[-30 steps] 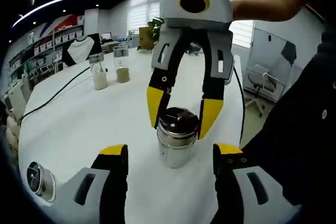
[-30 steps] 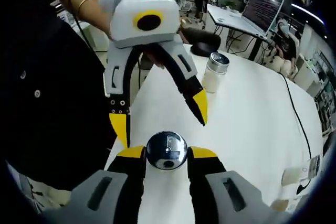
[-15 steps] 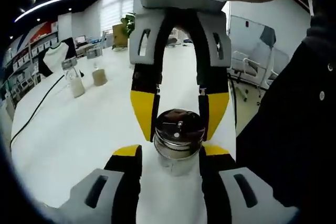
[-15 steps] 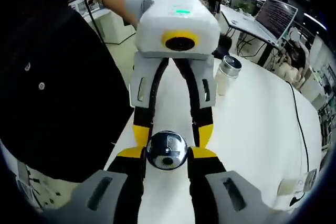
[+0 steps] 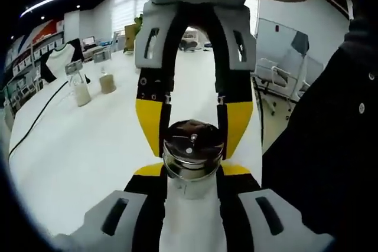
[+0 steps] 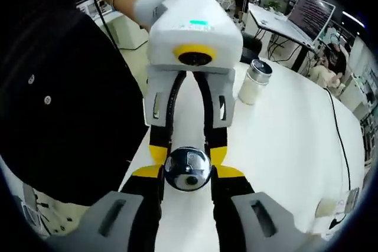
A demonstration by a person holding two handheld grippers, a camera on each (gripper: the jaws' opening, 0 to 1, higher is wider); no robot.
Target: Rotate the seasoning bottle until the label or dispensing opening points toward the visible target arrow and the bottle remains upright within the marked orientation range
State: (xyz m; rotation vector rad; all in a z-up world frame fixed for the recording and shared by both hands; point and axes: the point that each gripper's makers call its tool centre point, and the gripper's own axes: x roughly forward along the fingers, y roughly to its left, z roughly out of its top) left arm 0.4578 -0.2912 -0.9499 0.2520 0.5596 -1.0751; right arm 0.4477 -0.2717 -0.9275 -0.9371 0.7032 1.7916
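The seasoning bottle, clear glass with a shiny metal cap, stands upright on the white table. My left gripper is shut on it, its yellow fingertips pressed to the bottle's sides. Facing it, my right gripper reaches down from the top of the left gripper view with a yellow pad on each side of the cap. In the right gripper view the cap sits tight between my right gripper, with my left gripper just behind it. The label is hidden.
Two more glass bottles stand far left by a black cable. Another seasoning bottle stands further back. The table edge is close, with a person's dark clothing beside it. An office chair is beyond.
My left gripper has moved in from open and clear of the bottle and shut on its sides. My right gripper has kept its hold on the bottle.
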